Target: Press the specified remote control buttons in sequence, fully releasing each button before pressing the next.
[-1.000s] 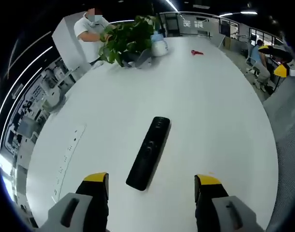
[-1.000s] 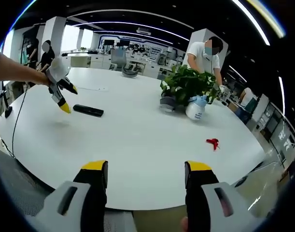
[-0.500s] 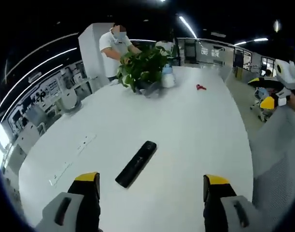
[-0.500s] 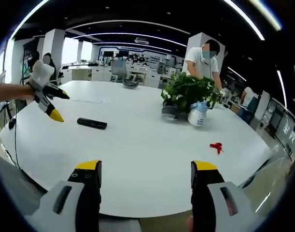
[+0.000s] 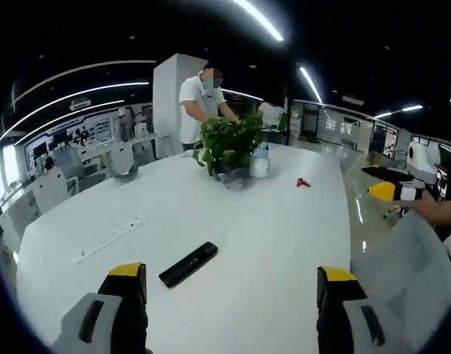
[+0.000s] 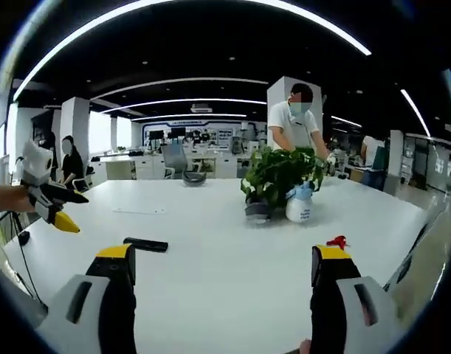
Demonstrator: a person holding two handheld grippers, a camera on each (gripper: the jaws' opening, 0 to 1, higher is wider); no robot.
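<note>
Left gripper (image 5: 232,284): jaws wide apart, nothing between them; held above the near edge of the bench. Seen also in the right gripper view (image 6: 52,210) off the bench's left edge, yellow tips apart, a hand behind it.
Right gripper (image 6: 224,269): jaws wide apart, holding nothing; above the near edge of the bench. In the left gripper view (image 5: 391,184) it sits past the right edge of the bench, a hand gripping it.
Remote control (image 5: 188,264): black, slim, lying flat on the bench, untouched; near the left gripper's end of the bench, clear of both grippers. In the right gripper view (image 6: 145,244) it lies toward the left edge.
Bench (image 5: 284,243): white, rounded outline, glossy.
Potted plant (image 6: 273,177): green, leafy, toward the far edge.
Spray bottle (image 6: 299,203): white with a blue top, just beside the plant.
Red object (image 6: 336,241): small, near the right edge; kind cannot be told.
Power strip (image 5: 107,238): white, flat along the left edge in the left gripper view.
Person (image 6: 291,125): white shirt, standing behind the plant at the far edge.
</note>
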